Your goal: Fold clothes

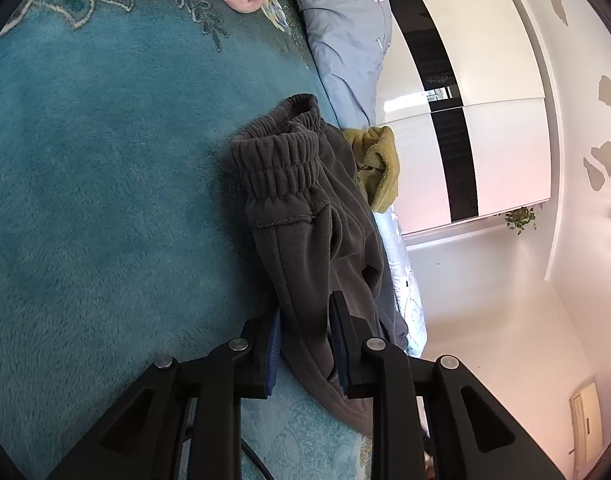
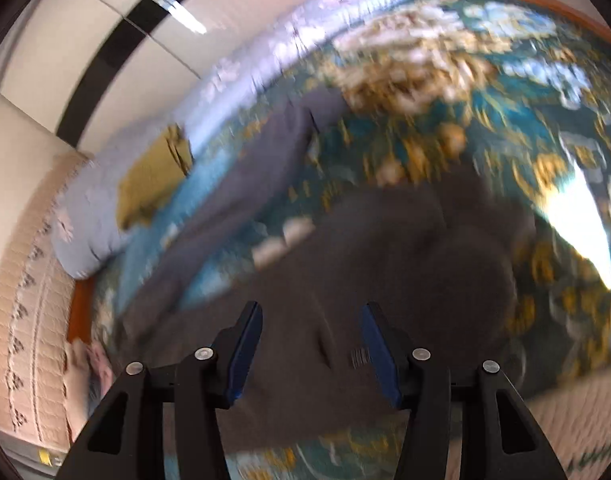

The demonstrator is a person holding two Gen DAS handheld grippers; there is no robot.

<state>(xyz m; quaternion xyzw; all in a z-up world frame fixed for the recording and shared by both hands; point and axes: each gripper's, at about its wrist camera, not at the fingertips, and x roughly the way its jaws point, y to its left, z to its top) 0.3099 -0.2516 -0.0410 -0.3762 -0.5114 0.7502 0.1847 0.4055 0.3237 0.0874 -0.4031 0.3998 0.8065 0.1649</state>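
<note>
1. Left gripper (image 1: 305, 344): closed on a fold of the dark grey trousers (image 1: 305, 216), cloth pinched between both blue pads.
2. Trousers: lifted off the teal blanket (image 1: 105, 200), elastic waistband at the top, a yellow-green garment (image 1: 379, 168) just behind.
3. Right gripper (image 2: 311, 344): wide apart, holding nothing, above grey cloth (image 2: 405, 280) on the patterned blanket; view blurred.

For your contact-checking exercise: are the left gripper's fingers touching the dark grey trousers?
Touching. The left wrist view shows the left gripper with both fingers pressed against the dark grey trousers, the fabric pinched between them.
</note>
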